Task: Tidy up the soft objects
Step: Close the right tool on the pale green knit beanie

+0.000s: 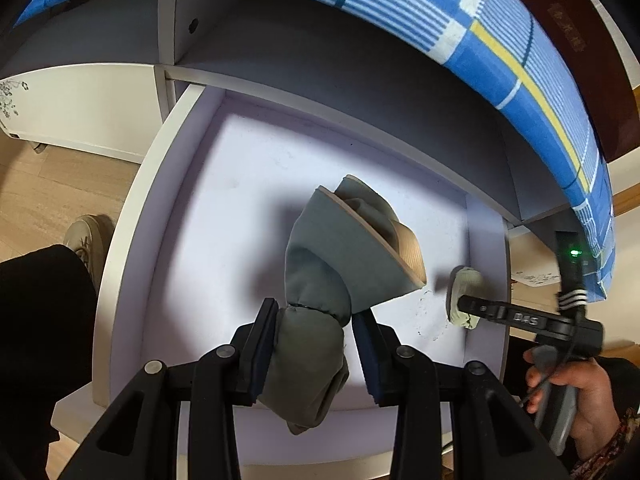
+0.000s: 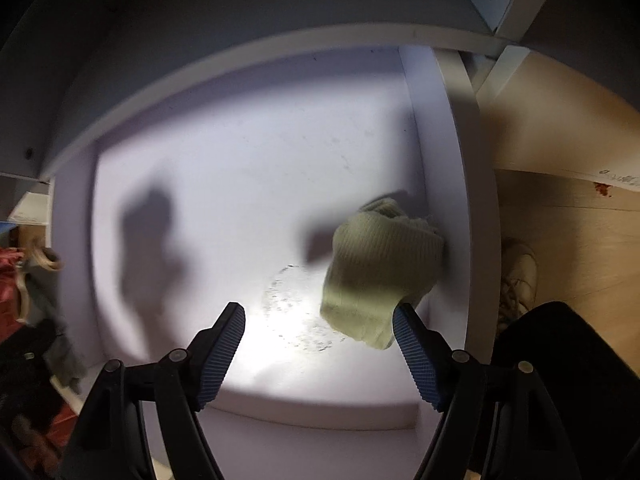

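A white drawer (image 1: 132,220) stands pulled out from under a bed. My left gripper (image 1: 314,312) points down over it, shut on the cuff of a grey-green padded slipper (image 1: 344,248) with a tan sole, which hangs above the drawer floor. A pale green knitted sock (image 2: 380,264) is at the drawer's right wall (image 2: 452,160), blurred. My right gripper (image 2: 318,312) is open above it, and the sock's edge reaches the right finger (image 2: 416,352); the left pad is well clear. In the left wrist view that sock (image 1: 466,280) shows at the tip of the right gripper (image 1: 460,300).
A blue checked bedsheet (image 1: 500,40) overhangs the back of the drawer. A person's shoe (image 1: 86,240) and dark trouser leg stand on the wooden floor left of the drawer. A hand (image 1: 572,392) grips the right tool. Red and grey clothes (image 2: 24,280) lie outside the drawer.
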A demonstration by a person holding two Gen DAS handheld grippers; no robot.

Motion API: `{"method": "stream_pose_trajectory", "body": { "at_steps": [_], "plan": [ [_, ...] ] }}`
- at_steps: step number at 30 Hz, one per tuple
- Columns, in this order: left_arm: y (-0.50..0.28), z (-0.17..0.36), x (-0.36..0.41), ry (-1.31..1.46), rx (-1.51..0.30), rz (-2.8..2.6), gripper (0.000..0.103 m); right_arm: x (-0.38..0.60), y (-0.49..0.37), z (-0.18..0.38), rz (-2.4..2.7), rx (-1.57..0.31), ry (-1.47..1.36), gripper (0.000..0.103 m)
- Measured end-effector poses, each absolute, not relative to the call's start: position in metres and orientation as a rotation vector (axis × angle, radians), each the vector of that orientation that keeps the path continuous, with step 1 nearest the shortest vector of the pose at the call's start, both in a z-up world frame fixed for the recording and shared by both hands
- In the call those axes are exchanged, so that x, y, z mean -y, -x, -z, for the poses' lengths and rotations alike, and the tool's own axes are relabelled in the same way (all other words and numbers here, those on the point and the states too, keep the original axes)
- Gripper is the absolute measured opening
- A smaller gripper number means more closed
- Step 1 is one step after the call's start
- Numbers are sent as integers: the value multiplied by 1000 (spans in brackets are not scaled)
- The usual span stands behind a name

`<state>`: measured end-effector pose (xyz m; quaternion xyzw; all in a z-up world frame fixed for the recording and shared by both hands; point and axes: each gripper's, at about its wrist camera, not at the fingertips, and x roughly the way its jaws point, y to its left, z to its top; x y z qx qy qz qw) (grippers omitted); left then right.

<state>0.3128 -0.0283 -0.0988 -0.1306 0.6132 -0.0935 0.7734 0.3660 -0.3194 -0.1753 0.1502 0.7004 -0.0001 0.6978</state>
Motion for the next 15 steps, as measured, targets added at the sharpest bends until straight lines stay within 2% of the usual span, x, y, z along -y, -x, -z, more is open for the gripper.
{"method": "stream_pose_trajectory", "body": {
  "at_steps": [7, 8, 9, 12, 15],
  "plan": [
    [-308, 90, 28, 279, -1318, 222, 38, 309, -377, 194, 20, -1590, -242, 78],
    [-308, 89, 29, 274, -1315, 225, 38, 304, -379, 194, 9, -1590, -216, 73],
    [-307, 87, 31, 266, -1313, 228, 38, 300, -379, 195, -3, -1595, -200, 61],
    [-307, 83, 36, 247, -1302, 243, 38, 292, -381, 199, -40, -1613, -219, 40],
    [-307, 79, 42, 221, -1294, 258, 38, 288, -380, 199, -47, -1621, -237, 36]
  ]
}}
